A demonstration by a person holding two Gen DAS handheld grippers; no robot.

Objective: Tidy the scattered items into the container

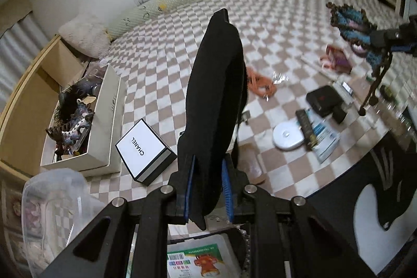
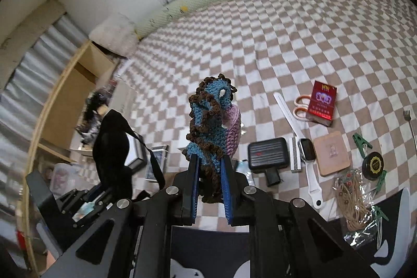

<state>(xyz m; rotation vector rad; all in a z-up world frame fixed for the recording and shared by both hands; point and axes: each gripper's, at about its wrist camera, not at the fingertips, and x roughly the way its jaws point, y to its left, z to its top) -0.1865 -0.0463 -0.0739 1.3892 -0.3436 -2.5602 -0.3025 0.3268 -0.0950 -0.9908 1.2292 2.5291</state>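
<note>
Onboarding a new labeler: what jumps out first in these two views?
Both grippers are loaded: the left gripper pinches a black cloth standing tall mid-frame, and the right gripper holds a blue-and-brown crochet piece. Behind them the checkered bedspread fills the scene, with small items scattered along its near right edge and a white box of clutter at left.

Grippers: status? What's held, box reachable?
Left gripper shut on black pouch. Right gripper shut on crochet piece. White box far left, partly filled. Chanel box beside it.

box contents [image 2: 91, 119] motion-blurred, green-labelled packet [image 1: 198, 262] cut off by bottom edge and gripper frame
</note>
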